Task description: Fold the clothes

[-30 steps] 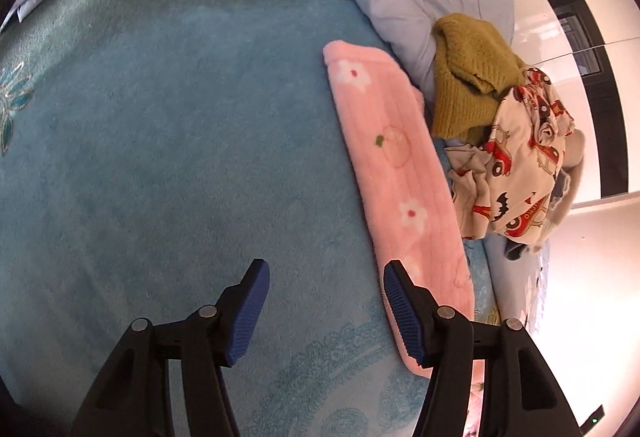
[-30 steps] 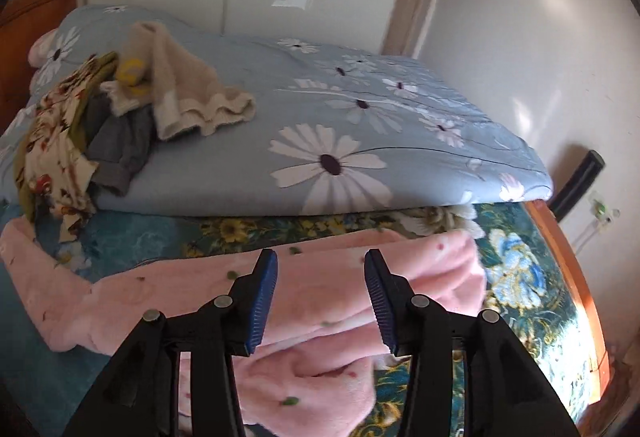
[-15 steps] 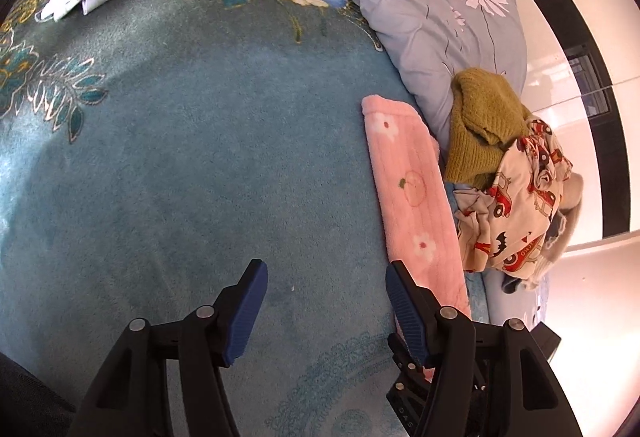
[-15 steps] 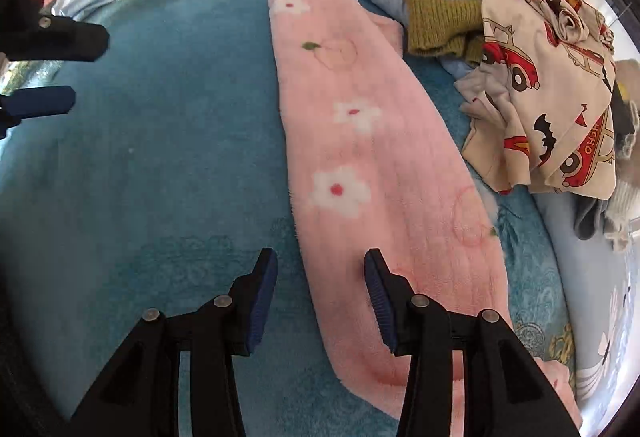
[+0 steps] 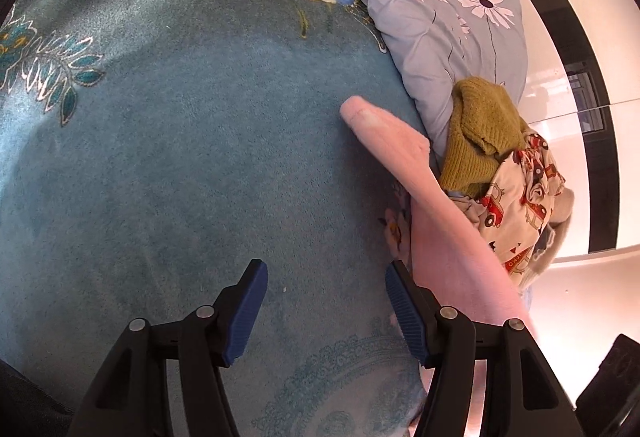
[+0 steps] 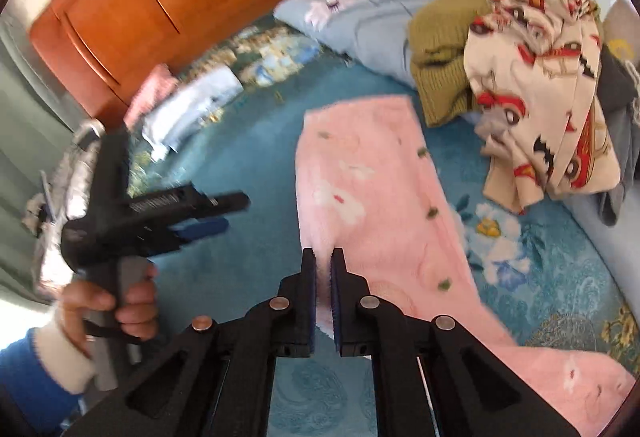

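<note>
**On the bed: a thin pinch and an idle left tool**

Left of the right tool (image 6: 323, 257), a hand (image 6: 108, 307) carries the left tool (image 6: 200, 215) above the teal bedspread (image 5: 180, 165). Its jaws stand well apart with nothing between them; from its own camera the left tool (image 5: 322, 287) hovers over bare bedspread, and the pink cloth (image 5: 436, 229) rises as a lifted strip just beside its right finger. If it comes down where it now hangs, it would likely take a fold of bedspread rather than the cloth, so it needs to shift right first.

Straight ahead, the right tool is closed on the near left edge of the pink cloth (image 6: 368, 189), with a sliver of fleece showing between the pads. That hold looks shallow. I judge it could slip out if the cloth is swung quickly or dragged against the pile of the bedspread, and thick fleece may spring open once the far end lifts.

Right of the right tool, the cloth runs forward and also trails back along the bed, so one pinch leaves a long tail that could twist or bunch instead of folding flat. Further right, the olive knit (image 6: 440, 49) and the car-print garment (image 6: 548, 93) lie heaped near the cloth's far corner, against the grey quilt (image 6: 372, 13). A wide sweep that way could snag them or drag them onto the fold.
</note>
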